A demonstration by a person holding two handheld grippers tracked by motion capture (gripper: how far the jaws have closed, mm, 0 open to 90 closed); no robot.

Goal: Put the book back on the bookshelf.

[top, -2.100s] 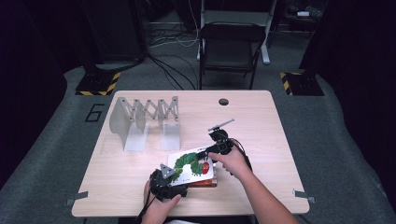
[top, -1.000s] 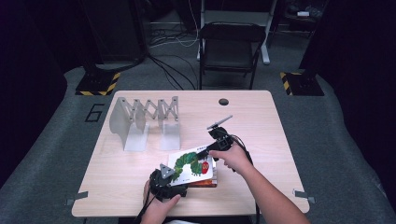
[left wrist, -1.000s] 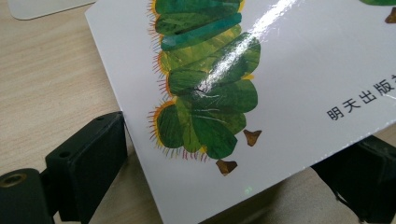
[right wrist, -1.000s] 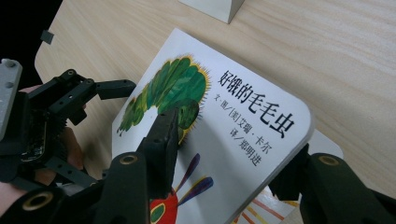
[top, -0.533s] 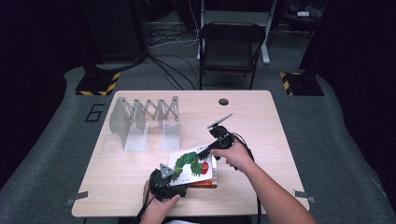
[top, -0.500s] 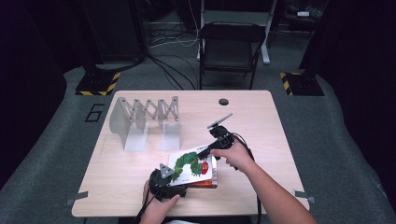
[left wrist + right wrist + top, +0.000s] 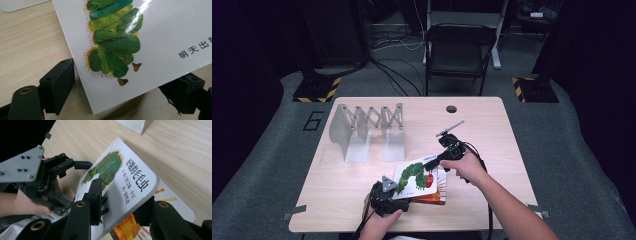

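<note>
On the worktop (image 7: 337, 200), a folding rack (image 7: 367, 127) is seen at the left. Near the front edge, a white book (image 7: 417, 176) with a green caterpillar is lifted, tilted, above an orange book (image 7: 434, 197). Its long axis runs from front-left to back-right. The left hand-held gripper (image 7: 384, 192) is open around its near corner; the right hand-held gripper (image 7: 432, 161) is clamped on its far edge.
</note>
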